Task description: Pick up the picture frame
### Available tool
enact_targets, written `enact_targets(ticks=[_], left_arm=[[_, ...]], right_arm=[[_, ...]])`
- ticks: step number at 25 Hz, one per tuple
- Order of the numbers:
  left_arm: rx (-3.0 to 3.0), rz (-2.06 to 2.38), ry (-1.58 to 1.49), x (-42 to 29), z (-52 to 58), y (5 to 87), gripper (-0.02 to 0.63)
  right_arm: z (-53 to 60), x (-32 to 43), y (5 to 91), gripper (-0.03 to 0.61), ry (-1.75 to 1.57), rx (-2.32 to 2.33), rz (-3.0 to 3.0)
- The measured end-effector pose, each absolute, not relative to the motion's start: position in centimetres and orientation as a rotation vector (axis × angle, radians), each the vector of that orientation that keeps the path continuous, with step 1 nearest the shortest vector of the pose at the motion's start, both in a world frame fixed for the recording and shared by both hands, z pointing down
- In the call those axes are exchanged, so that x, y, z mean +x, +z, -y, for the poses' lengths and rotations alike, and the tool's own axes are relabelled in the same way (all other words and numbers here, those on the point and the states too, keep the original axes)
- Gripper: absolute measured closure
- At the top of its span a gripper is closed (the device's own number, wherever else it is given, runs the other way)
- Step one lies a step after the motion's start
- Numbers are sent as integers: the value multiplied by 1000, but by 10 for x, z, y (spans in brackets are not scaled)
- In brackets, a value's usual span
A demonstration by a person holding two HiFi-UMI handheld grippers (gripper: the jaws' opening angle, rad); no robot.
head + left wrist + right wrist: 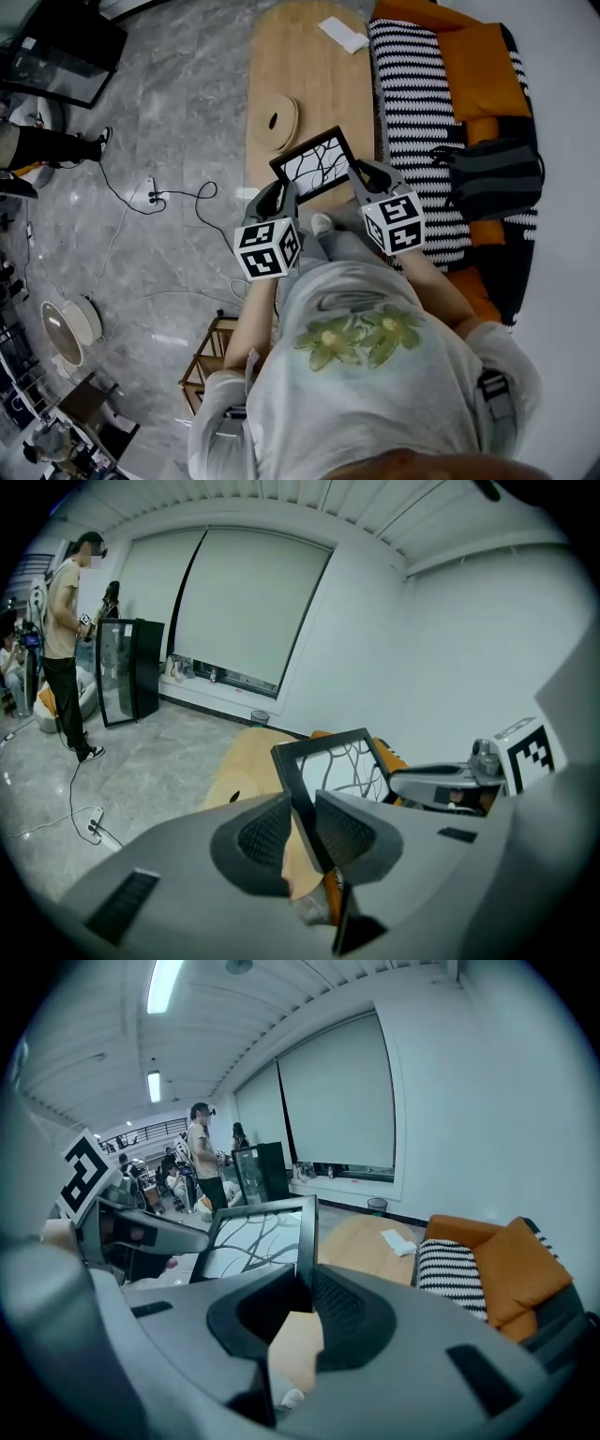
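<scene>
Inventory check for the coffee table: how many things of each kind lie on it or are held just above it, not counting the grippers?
picture frame: 1
round wooden disc: 1
white paper: 1
Total: 3

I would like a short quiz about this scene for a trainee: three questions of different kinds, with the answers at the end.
1. True or false: only the left gripper holds the picture frame.
2. What lies on the wooden table at the end near the orange sofa? A. a white sheet B. a red cup C. a laptop
3. What pattern does the cushion on the sofa have?

Key: 1. False: the right gripper grips the frame too. 2. A. 3. Black and white stripes.
</scene>
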State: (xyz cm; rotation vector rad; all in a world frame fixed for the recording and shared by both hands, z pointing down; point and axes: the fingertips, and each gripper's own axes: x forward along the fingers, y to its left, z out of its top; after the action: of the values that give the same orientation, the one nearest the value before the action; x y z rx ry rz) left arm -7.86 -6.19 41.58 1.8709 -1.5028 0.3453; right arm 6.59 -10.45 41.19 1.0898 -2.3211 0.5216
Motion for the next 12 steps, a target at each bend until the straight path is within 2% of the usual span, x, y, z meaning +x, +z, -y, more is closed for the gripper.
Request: enact_targets(ticks=[12], left_arm=[[1933, 1534, 337, -72, 57, 382, 522]], right_arm=[[97, 74, 380, 512, 498, 1141, 2370]])
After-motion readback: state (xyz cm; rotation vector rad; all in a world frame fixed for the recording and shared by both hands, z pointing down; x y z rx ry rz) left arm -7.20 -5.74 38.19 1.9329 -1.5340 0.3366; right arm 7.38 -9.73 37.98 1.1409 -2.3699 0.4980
